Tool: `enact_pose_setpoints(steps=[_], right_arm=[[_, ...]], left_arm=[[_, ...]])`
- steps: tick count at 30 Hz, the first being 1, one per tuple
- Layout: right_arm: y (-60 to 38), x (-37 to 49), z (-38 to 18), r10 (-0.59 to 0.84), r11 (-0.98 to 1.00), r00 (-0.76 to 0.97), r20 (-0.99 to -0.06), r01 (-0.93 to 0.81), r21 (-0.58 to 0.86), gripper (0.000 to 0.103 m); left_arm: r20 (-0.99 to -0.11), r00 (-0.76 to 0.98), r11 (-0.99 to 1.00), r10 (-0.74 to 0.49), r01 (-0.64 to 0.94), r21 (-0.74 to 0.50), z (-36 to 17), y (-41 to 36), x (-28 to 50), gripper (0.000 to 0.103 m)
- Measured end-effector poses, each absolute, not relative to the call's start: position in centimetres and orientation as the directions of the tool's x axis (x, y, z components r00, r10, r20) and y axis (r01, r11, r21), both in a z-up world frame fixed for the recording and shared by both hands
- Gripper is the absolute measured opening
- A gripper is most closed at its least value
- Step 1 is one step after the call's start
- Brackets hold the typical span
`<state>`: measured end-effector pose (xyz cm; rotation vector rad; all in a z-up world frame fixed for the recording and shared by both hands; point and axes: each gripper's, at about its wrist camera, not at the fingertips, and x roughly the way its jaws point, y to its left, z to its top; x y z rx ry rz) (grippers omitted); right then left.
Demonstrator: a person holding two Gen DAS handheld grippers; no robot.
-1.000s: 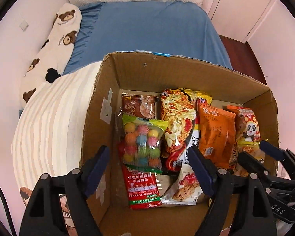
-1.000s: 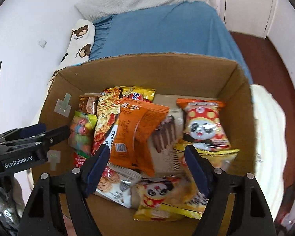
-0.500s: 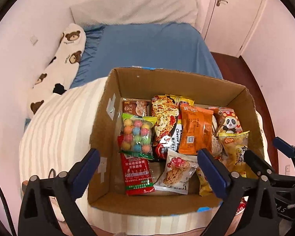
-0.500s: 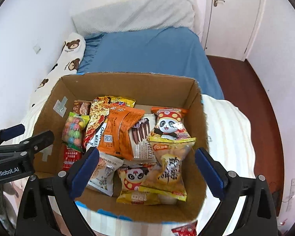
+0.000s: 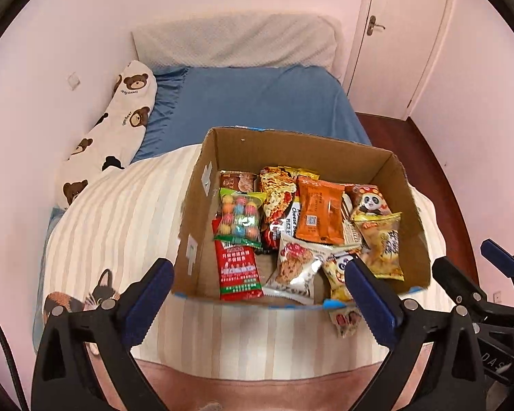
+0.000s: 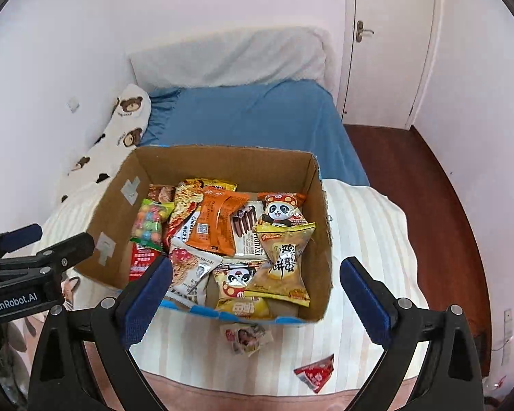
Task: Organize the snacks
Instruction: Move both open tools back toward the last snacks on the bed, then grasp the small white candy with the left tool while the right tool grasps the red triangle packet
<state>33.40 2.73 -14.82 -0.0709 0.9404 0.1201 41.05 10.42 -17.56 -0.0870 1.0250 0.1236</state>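
A cardboard box (image 5: 329,150) packed with snack packets sits on a striped blanket (image 5: 120,219) at the foot of a bed, seen from both wrist cameras. Inside lie a clear bag of coloured candy balls (image 5: 239,218) along the left wall, a red packet (image 5: 238,270) just below it, an orange packet (image 5: 320,215) near the middle, a cookie packet (image 5: 296,267) toward the front, two panda-printed packets (image 6: 282,210) on the right and a yellow chip bag (image 6: 284,262) lying across them. The packets overlap, several tilted against one another.

Two snacks lie outside the box on the blanket: a small pale packet (image 6: 246,336) just in front of the box's front wall, and a red triangular packet (image 6: 317,373) farther toward the right, near the blanket's edge.

The left gripper (image 5: 257,294) hovers in front of the box with its blue-padded fingers wide apart and nothing between them. The right gripper (image 6: 253,291) does likewise, fingers spread and empty, the pale packet lying below the gap.

The box's long axis runs left to right across both views, its open top facing up. Beyond it stretch a blue sheet (image 6: 253,116), a bear-print pillow (image 5: 120,116) along the left wall and a white door (image 6: 387,44) at the far right.
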Motion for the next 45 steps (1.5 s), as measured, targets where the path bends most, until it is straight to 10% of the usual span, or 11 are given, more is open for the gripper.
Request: enact_pose_setpoints(steps=[17,38,45], right_arm=[[-0.5,27.6,-13.5,0.136,0.991,0.577,-0.805,-0.071,0.116,0.100],[-13.6,29.5,-34.0,0.205,0.940,0.208,-0.956,0.230,0.251,0.100],[-14.7,29.9,-36.7,0.244,0.923,0.169,-0.955,0.260,0.282,0.074]], left_arm=[[-0.831,0.552,0.992,0.064,-0.127,-0.008,-15.9,8.9,35.9,0.102],[-0.988,0.152,1.000,-0.022,-0.009,-0.024,-35.4,-1.3,41.6,0.102],[-0.994,0.098,0.999,-0.049,0.000,-0.050,-39.1,-3.5,43.7,0.102]])
